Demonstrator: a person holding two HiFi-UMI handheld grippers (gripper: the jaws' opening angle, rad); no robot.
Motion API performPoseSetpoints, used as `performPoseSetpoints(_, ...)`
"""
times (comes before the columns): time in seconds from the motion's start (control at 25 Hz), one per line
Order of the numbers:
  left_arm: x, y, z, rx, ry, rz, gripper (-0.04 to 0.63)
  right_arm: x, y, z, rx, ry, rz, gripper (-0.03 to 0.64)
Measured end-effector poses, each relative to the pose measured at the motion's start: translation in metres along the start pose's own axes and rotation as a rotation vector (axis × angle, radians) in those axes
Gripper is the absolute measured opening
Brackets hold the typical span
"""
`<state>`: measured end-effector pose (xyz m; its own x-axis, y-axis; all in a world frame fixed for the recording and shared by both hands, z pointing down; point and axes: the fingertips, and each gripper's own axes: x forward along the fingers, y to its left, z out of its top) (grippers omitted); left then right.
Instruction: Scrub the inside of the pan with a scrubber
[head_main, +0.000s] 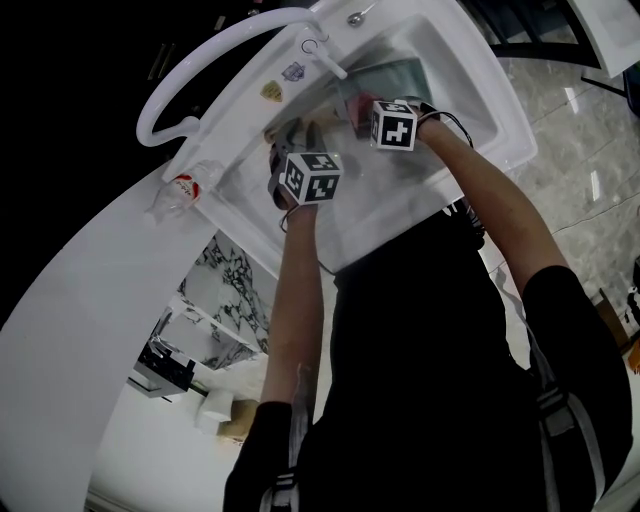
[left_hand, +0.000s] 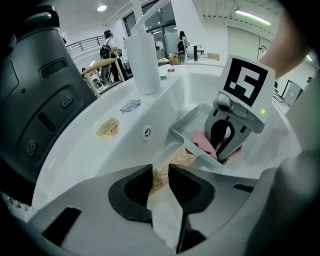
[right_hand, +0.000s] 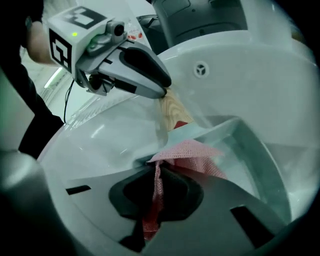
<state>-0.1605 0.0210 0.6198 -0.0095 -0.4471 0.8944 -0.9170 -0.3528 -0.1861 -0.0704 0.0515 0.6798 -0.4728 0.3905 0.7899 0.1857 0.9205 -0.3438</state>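
Steadying the square pale-green pan (right_hand: 252, 150) in the white basin (left_hand: 165, 100), the left gripper (left_hand: 160, 180) clenches its light wooden handle (left_hand: 170, 167) so the right gripper (right_hand: 157, 186), pinched tight on a pink mesh scrubber cloth (right_hand: 192, 152) lying inside the pan, can rub without it sliding.

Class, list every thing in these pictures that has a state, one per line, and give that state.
Left claw: shut on the pan's wooden handle.
Right claw: shut on the pink scrubber.
Pan: lying in the sink, with the scrubber inside it.
Sink: holding the pan.
Faucet: no water seen running.
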Motion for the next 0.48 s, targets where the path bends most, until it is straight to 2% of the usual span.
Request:
performPoseSetpoints(0.08,0.0,0.0,0.0,-0.002,0.001,0.001,0.118,-0.002,0.002,-0.001,0.022,-0.009,0.046,0.032)
performPoseSetpoints(0.16,0.0,-0.001,0.001,-0.001,0.003,-0.001,0.117,-0.004,0.0,-0.001,-0.019,-0.009,0.053,0.032)
performPoseSetpoints(0.24,0.0,-0.001,0.0,0.01,0.004,0.001,0.118,-0.008,-0.012,0.0,-0.046,-0.035,-0.013,0.032)
performPoseSetpoints(0.36,0.0,-0.001,-0.001,0.019,0.004,0.005,0.117,-0.019,-0.043,0.004,-0.019,-0.094,-0.154,0.032)
performPoseSetpoints(0.48,0.0,0.0,0.0,0.013,0.006,0.003,0.117,-0.026,-0.068,0.009,-0.028,-0.109,-0.263,0.032)
